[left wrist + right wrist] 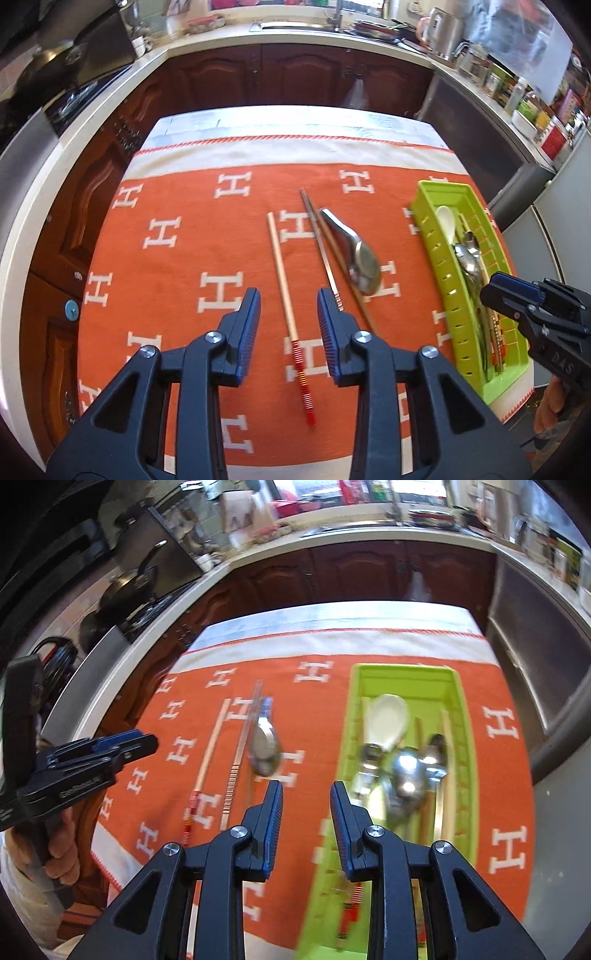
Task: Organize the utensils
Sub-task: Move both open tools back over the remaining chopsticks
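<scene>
On the orange cloth lie a wooden chopstick with a red striped end (284,280), a metal chopstick (320,251), a brown chopstick (364,308) and a metal spoon (360,258). My left gripper (289,297) hovers open above the wooden chopstick, holding nothing. At the right stands a green tray (436,236) with a white spoon (447,221) and metal cutlery (469,258) in it. My right gripper (306,788) is open and empty over the tray's (406,670) left wall, near the metal spoons (406,775). The loose spoon (264,746) lies to its left.
The orange cloth (177,206) with white H marks covers a small table, whose edges drop off on all sides. Dark wooden cabinets (295,74) and a white counter ring the table. A stove with a pan (129,587) is at the left. A hand (61,845) holds each gripper.
</scene>
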`<state>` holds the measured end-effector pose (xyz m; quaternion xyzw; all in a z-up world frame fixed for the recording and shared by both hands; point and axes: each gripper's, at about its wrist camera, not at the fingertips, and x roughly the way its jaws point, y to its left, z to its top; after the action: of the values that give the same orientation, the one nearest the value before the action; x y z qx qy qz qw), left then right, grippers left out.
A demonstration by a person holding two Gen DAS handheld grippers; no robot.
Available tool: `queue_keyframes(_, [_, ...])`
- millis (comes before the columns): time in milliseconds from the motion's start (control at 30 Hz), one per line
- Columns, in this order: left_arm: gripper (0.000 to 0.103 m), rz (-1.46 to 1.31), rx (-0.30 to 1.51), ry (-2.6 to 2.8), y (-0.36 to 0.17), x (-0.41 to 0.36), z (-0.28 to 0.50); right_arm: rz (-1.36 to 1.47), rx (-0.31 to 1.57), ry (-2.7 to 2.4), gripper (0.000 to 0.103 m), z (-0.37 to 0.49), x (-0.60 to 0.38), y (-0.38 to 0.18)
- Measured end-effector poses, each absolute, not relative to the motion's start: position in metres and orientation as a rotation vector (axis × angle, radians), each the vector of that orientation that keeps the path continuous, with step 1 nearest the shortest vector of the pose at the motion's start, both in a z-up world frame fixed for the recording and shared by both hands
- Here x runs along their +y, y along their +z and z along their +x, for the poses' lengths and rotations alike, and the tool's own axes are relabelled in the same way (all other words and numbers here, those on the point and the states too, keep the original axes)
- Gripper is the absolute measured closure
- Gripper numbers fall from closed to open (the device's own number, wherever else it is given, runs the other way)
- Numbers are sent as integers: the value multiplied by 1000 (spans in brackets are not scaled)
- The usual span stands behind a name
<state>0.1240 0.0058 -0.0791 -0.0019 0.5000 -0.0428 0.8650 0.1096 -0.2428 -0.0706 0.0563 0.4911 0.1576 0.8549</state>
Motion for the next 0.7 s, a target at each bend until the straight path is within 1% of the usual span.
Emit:
queue_keyframes(100, [74,-15,1079,-84,-94,15,125,92,1033,371,77,110,-216,-72])
queue_keyframes(267, [74,-3,1133,-87,-128,12,127,70,1078,419,77,117,-176,-91])
queue_keyframes(500, [74,14,1189,-74,-171,4,130,94,1118,433,77,131,-154,-122])
queue_keyframes(700, [74,46,1154,-57,-183,-5,127,95,1127,443,77,140,-145,-136])
